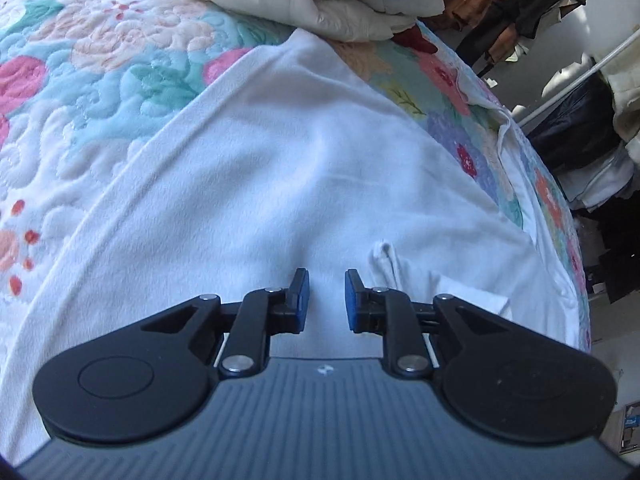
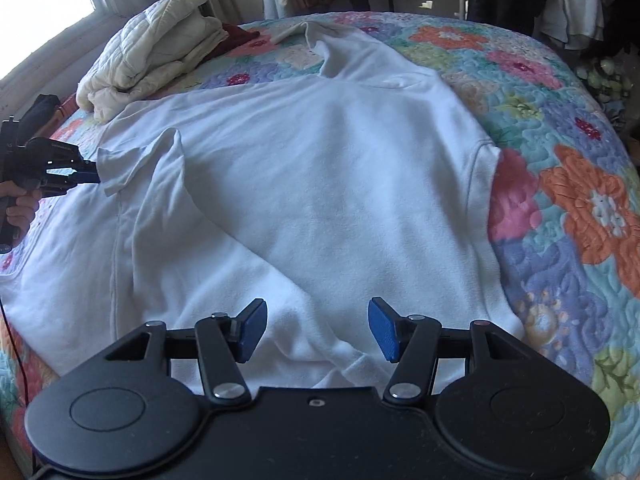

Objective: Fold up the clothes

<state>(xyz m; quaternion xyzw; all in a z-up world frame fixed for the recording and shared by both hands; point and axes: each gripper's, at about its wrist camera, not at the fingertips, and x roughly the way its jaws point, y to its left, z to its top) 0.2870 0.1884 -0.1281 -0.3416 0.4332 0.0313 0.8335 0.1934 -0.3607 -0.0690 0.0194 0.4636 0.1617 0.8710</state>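
A white short-sleeved shirt (image 1: 280, 168) lies spread flat on the bed, and it fills the middle of the right wrist view (image 2: 340, 184). One sleeve (image 2: 140, 164) is folded inward over the body. My left gripper (image 1: 327, 296) hovers just over the white cloth with a small gap between its blue pads and nothing in that gap. From the right wrist view the left gripper (image 2: 86, 174) sits at the cuff of that folded sleeve, held by a hand (image 2: 20, 208). My right gripper (image 2: 318, 328) stands wide open above the shirt's near edge, empty.
A floral quilt (image 2: 580, 200) covers the bed. A cream quilted jacket (image 2: 152, 52) is piled at the bed's far corner, beside a dark red cloth (image 2: 238, 34). Hanging clothes (image 2: 560, 0) line the wall beyond the bed. The bed edge (image 1: 576, 240) drops off at the right.
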